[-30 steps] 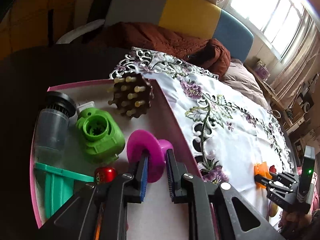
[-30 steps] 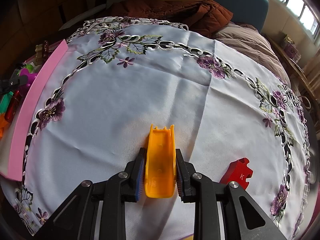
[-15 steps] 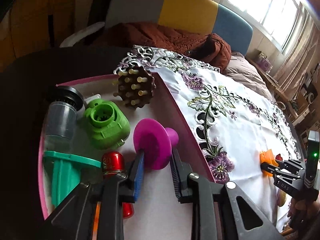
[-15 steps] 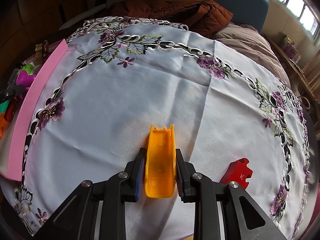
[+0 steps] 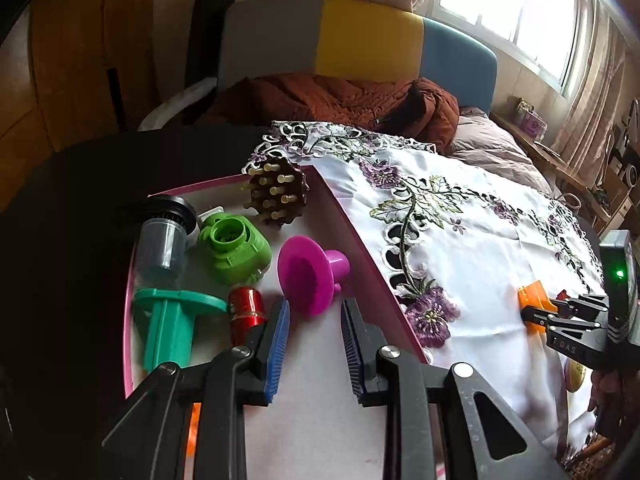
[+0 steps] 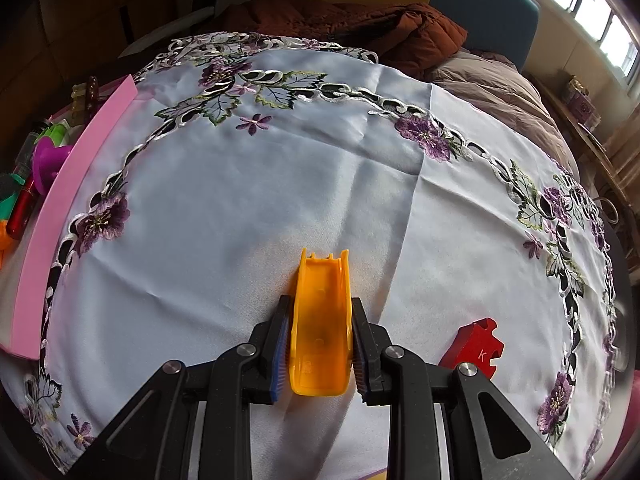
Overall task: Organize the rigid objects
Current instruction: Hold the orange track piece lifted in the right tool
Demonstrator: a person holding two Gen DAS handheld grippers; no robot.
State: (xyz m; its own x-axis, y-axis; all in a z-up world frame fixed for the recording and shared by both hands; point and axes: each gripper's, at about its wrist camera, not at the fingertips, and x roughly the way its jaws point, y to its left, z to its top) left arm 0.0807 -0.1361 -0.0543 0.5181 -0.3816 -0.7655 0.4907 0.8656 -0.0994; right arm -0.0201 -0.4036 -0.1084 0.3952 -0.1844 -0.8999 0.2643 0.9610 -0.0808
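My left gripper [image 5: 314, 320] is open and empty above the pink tray [image 5: 360, 240], just behind a magenta spool [image 5: 308, 274] lying in it. The tray also holds a green block [image 5: 234, 250], a red can [image 5: 246, 308], a teal piece [image 5: 172, 320], a grey cylinder [image 5: 164, 240] and a brown peg ball [image 5: 278, 194]. My right gripper [image 6: 320, 332] is shut on an orange scoop-shaped piece [image 6: 322, 320] resting on the white embroidered tablecloth [image 6: 280, 184]. A red puzzle piece [image 6: 476, 348] lies to its right. The right gripper also shows in the left wrist view [image 5: 540, 312].
The tray's pink wall [image 6: 68, 192] stands along the cloth's left edge. A brown jacket [image 5: 340, 100] lies on a seat behind the table. A bed and window are at the far right.
My left gripper has let go of the magenta spool, opened and pulled back and up from the tray. The right gripper has stayed still on the orange piece.
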